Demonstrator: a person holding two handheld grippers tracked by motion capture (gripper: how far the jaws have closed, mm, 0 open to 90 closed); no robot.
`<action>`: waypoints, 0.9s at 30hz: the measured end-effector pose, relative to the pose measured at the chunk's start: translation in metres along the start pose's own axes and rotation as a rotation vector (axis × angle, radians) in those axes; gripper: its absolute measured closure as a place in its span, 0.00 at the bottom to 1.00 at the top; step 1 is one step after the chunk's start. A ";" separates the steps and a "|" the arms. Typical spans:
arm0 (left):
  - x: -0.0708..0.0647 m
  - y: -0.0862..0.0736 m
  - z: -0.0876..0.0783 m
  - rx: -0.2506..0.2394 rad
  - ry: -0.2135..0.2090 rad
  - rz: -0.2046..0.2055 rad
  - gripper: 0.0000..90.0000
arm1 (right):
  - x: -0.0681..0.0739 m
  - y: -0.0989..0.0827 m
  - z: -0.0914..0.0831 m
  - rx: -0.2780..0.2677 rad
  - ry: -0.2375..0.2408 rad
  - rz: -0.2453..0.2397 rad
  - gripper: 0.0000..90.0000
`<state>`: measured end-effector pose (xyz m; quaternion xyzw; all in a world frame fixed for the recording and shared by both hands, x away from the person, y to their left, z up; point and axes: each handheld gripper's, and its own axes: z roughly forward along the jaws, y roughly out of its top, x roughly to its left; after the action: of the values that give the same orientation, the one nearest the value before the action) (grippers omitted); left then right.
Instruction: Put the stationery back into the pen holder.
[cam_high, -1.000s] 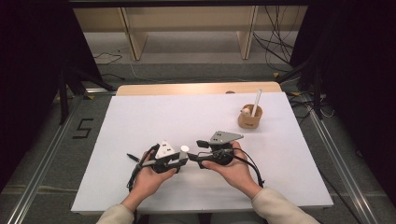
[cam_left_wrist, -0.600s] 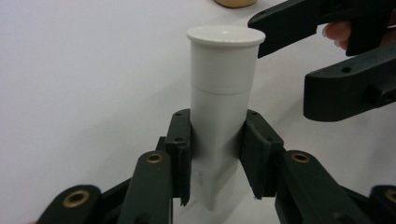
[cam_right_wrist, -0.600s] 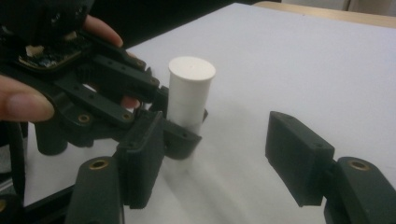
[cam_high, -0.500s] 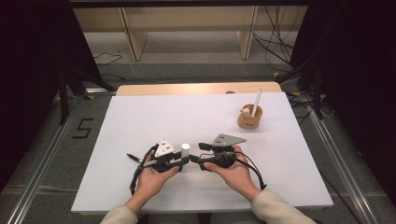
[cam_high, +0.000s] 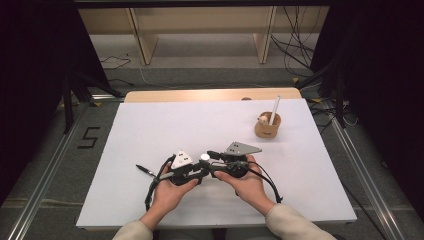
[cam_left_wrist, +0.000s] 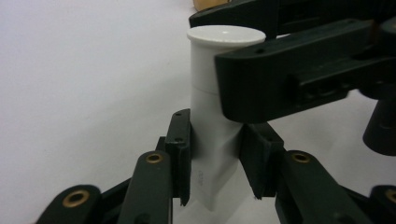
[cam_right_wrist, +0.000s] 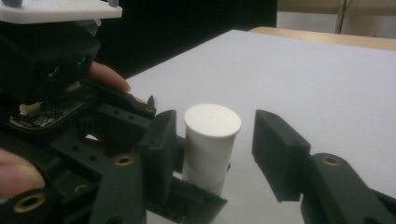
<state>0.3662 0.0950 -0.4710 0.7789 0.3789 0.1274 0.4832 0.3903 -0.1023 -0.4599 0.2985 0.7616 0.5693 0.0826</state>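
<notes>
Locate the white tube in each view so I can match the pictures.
High view: white tube stands low centre, between the two grippers.
Left gripper view: tube centre, body clamped by this gripper's jaws.
Right gripper view: tube centre, between jaws; the right one stands apart.
Shared landmark: its flat round cap.

cup (cam_high: 268, 128): brown, far right | white stick (cam_high: 274, 110) inside | pen (cam_high: 145, 170), perhaps

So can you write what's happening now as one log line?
left gripper: shut on white plastic tube | right gripper: fingers just closing around tube's cap, not gripping | tube upright
</notes>
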 end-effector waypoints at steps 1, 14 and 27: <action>0.000 0.000 0.000 -0.001 -0.001 0.002 0.74 | 0.000 0.000 0.000 0.000 0.002 0.000 0.62; -0.003 0.003 -0.001 -0.053 -0.004 0.025 0.73 | 0.002 0.002 -0.004 -0.028 0.006 -0.006 0.73; 0.008 -0.001 -0.019 -0.013 0.115 0.079 0.45 | -0.024 0.016 -0.035 -0.073 -0.111 -0.024 0.73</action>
<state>0.3602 0.1134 -0.4634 0.7817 0.3740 0.1934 0.4600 0.3991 -0.1417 -0.4388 0.3172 0.7379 0.5784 0.1426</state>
